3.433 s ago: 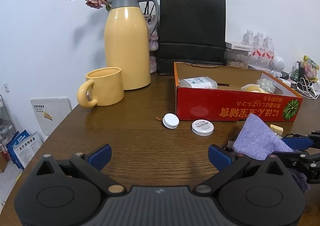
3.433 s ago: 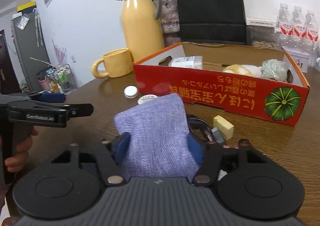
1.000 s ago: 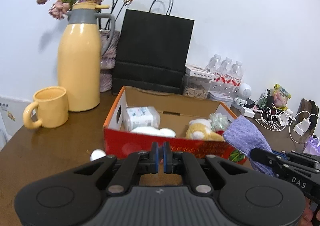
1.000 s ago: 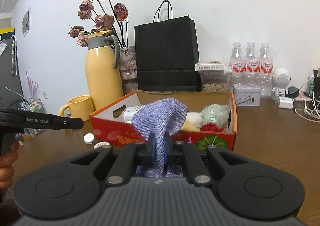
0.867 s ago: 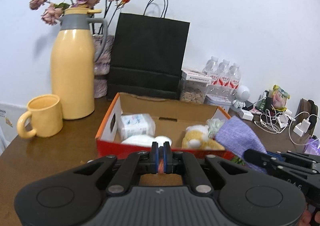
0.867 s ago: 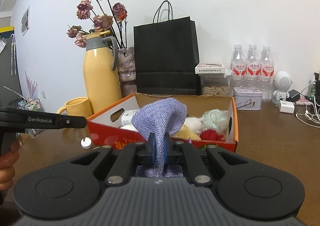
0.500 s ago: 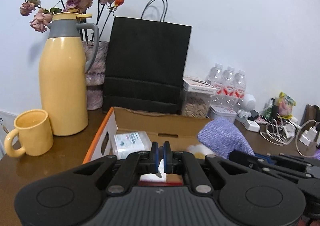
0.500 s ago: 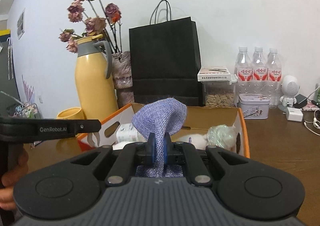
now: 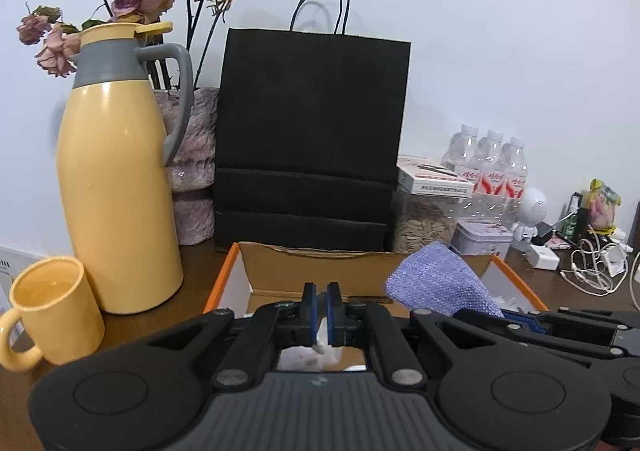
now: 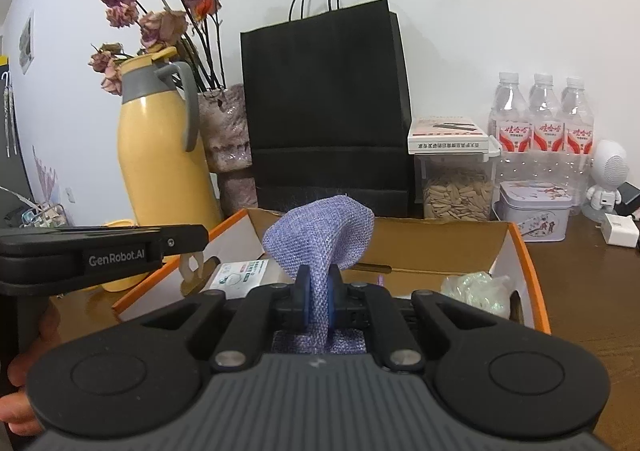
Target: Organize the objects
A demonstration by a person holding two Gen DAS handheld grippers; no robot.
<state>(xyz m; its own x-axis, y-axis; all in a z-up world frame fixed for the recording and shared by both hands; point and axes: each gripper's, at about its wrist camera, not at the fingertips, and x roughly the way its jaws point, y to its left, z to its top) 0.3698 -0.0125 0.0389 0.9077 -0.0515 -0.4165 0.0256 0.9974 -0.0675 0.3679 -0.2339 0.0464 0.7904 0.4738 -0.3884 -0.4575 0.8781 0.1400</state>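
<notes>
- Dark wooden bench point(image 10: 592, 271) carries an orange cardboard box point(image 10: 524, 251), open-topped to take loose items.
- Right hand-held gripper point(image 10: 318, 293) is clamped on a purple cloth pouch point(image 10: 320, 239), held above the box, likely for dropping in.
- Left hand-held gripper point(image 9: 321, 309) is closed, apparently pinching a small pale item; I cannot tell what.

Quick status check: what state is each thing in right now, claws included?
Right claw: shut on the purple cloth.
Left claw: shut; something small and white shows at its pads.
Cardboard box: open.
Yellow mug: upright.
Yellow jug: upright, lid on.
Black paper bag: standing.
</notes>
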